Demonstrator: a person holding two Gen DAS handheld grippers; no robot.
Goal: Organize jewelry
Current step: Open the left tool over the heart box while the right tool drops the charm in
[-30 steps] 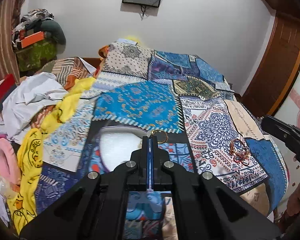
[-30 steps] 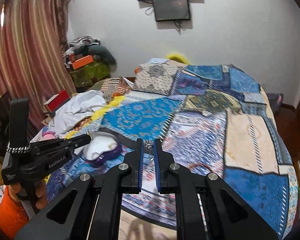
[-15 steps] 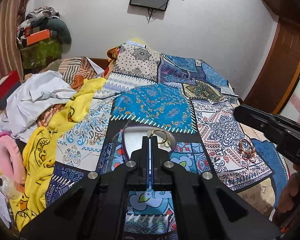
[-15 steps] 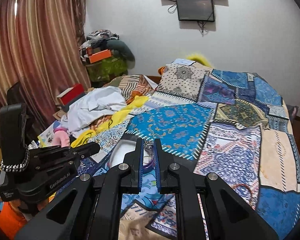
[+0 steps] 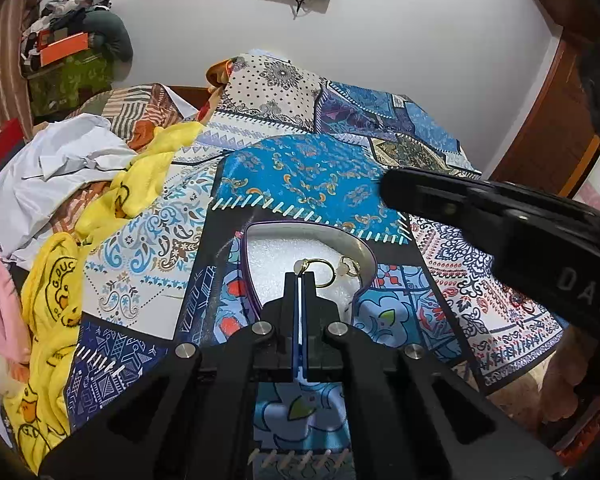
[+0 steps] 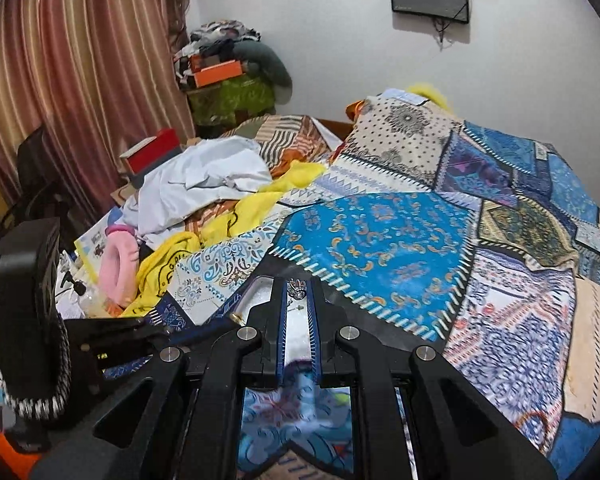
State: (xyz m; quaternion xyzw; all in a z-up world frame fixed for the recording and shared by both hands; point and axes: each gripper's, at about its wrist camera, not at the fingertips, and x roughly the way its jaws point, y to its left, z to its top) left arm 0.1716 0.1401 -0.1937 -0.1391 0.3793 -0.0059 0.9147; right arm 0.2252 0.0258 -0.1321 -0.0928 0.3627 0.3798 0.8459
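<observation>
Pinching a thin gold hoop earring [image 5: 321,273] with a pale bead, the left gripper [image 5: 300,276] is closed over the white-lined jewelry box [image 5: 268,248]. Beyond, the right gripper [image 6: 296,284], slightly parted, clasps a small silver ornament [image 6: 297,289] above that box's near edge.

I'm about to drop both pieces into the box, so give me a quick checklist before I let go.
1. Left tool shut on gold ring: ok.
2. Right tool shut on silver piece: ok.
3. Gold ring over the box's white foam: ok.
4. Silver piece over the box: cannot tell.
5. Other gold ring already lying by the box's rim, apart from the held one: ok.
6. Tools apart from each other: ok.
</observation>
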